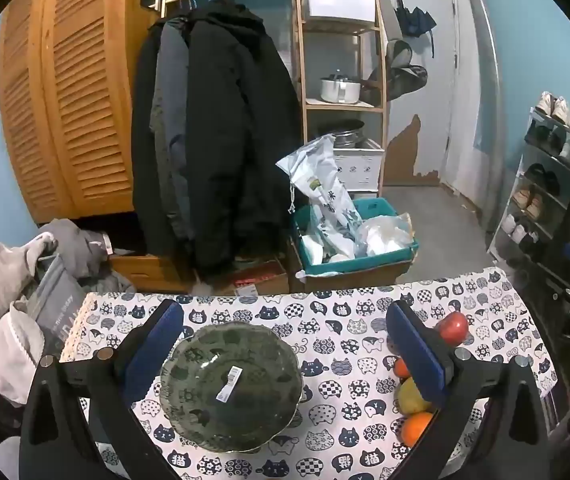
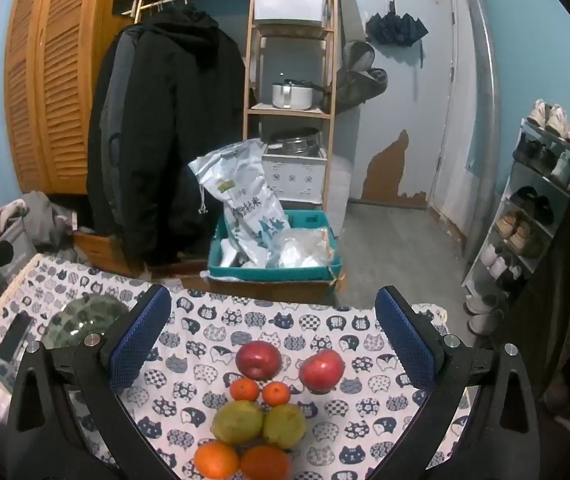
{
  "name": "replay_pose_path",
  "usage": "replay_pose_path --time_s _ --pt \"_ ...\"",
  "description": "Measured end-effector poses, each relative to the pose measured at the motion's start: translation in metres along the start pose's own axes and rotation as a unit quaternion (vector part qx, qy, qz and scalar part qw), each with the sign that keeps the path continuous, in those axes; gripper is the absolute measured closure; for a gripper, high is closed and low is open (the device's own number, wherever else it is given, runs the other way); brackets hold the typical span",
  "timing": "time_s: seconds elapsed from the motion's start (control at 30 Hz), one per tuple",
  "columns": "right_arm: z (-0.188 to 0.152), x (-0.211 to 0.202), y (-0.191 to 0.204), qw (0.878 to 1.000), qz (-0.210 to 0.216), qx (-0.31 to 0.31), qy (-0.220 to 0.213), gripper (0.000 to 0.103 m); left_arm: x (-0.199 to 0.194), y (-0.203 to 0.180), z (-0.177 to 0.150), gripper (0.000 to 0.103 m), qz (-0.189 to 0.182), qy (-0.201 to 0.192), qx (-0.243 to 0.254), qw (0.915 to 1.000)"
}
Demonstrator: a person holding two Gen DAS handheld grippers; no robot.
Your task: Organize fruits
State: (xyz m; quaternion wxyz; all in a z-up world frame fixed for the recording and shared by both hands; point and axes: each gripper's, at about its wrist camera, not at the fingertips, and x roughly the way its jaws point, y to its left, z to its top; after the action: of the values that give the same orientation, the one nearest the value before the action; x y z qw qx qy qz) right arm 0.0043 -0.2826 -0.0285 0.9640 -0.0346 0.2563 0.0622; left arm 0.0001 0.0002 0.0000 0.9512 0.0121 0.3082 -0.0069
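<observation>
Eight fruits sit loose on the desk (image 2: 325,320), none in the bowl (image 1: 231,388) yet, so I'd call this the start: no pick made.

Layout, relative to the bowl: all fruit lies off to its right, well apart from it. Two red apples (image 2: 258,359) farthest back, two small tangerines (image 2: 245,389) just in front of them, then two green-yellow pears (image 2: 237,422), touching, then two oranges (image 2: 216,459) nearest the camera. Bowl is empty apart from a label stuck inside.

Left gripper (image 1: 285,354) is spread wide, nothing between the jaws, hanging above the bowl and framing it. Right gripper (image 2: 273,340) is also spread wide and empty, above the fruit cluster with the apples roughly between its fingers.

Next move, my guess: right gripper drops onto one fruit and carries it left to the bowl. Right-hand apple (image 2: 321,365) stands clear of the others, so it's the easiest first grab. Pears and oranges are packed tight; the fingers may nudge neighbours and round fruit will roll.
</observation>
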Motion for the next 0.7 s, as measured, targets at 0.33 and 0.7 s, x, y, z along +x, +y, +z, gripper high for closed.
replay_pose_path --time_s 0.33,0.7 --pt "-0.0001 0.0009 0.0008 1.0 0.001 0.0 0.005 0.003 -0.0005 0.0036 0.0047 0.001 -0.003 -0.001 0.001 1.0" --pt "-0.0005 0.0012 0.0019 1.0 0.001 -0.001 0.007 0.003 -0.0043 0.0002 0.0008 0.001 -0.005 -0.008 0.002 1.0"
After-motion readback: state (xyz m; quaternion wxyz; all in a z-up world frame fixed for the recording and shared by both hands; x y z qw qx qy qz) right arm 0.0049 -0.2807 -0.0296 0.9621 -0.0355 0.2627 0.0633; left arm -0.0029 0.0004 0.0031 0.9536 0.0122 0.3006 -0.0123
